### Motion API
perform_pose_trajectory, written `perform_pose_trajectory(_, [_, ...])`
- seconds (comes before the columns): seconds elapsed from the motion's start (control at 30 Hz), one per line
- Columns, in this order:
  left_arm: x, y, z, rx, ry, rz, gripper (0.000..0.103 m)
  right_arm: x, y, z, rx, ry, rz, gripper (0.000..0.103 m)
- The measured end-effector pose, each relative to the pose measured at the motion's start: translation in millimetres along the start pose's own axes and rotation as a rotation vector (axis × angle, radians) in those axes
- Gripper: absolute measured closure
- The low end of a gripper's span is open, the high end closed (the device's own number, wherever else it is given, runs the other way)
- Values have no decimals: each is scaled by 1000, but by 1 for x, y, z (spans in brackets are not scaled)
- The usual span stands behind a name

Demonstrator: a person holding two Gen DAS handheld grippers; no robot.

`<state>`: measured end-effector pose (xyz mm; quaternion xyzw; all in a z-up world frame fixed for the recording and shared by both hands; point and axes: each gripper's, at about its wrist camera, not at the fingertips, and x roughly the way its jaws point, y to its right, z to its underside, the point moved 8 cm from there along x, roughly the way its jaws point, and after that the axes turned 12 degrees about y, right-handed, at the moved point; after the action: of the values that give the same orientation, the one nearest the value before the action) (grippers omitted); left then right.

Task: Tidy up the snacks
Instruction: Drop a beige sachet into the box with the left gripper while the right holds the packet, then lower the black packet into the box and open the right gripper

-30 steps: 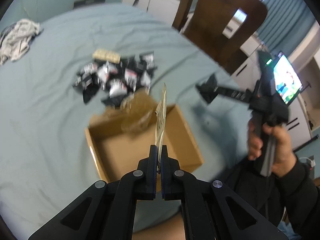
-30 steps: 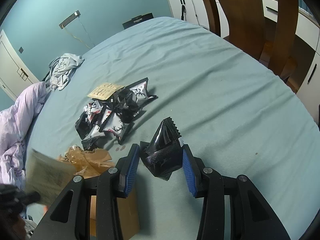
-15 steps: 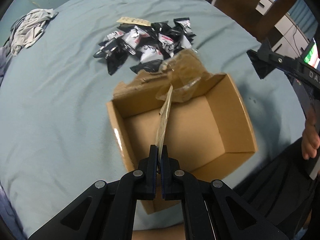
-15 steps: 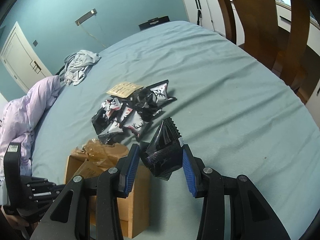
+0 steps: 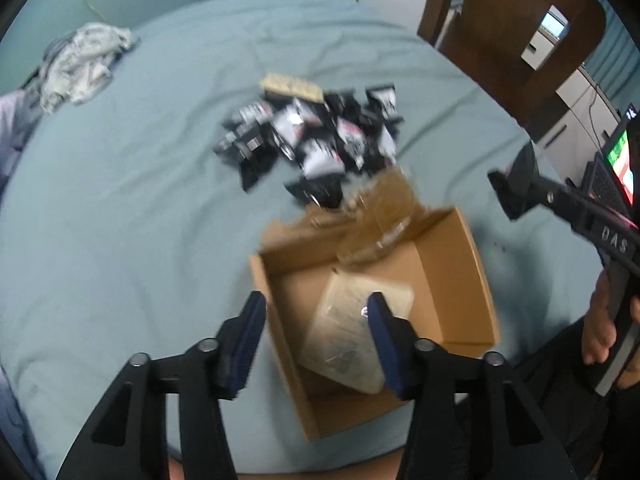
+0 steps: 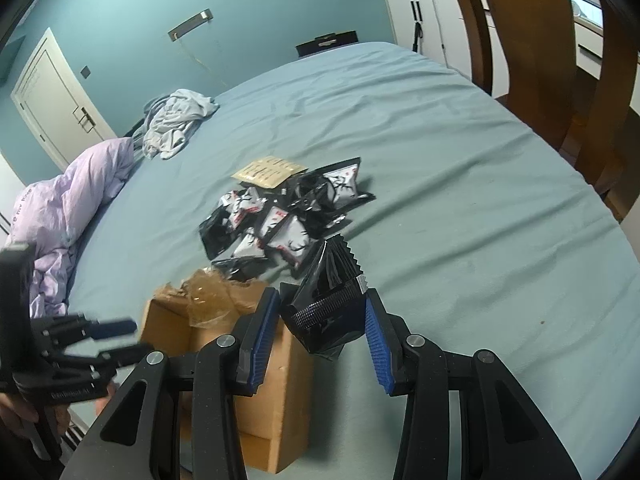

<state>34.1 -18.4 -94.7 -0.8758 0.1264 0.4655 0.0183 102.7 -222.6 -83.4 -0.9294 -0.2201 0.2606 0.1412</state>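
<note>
Left claw [image 5: 316, 320] has just opened, tan packet [image 5: 352, 332] loose in box [image 5: 472, 280]; right claw [image 6: 322, 322] clamps a black pouch [image 6: 326, 304] that could slip.

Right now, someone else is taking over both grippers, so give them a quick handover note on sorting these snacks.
Left gripper: open, jaws just opened; the flat tan snack packet lies in the brown cardboard box.
Right gripper: shut on a glossy black snack pouch, beside the box.
Done: tan packet boxed.
Left: box the held pouch, then the pile of black-and-white snack packets and the second tan packet on the blue bedsheet.
</note>
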Motion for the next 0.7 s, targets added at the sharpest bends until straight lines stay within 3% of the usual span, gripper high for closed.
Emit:
perform_pose_trajectory(0.1, [-6,-9,-9,-14,38,-28,38,-1,-6,0,-3,-1,-27,62])
perform_pose_trajectory(0.33, [0,-32,-13,-71,11,-77,37,10,-24,9,-37,-48,-79,62])
perform_pose_trajectory(0.53, [-4,-53,-26,-98,50,-128,30,31,-44,27,-118,-150,-107,62])
perform_pose_trajectory(0.7, [-3,-61,-26,-149,62,-125,30,54,-47,42,-170,-248,-81,62])
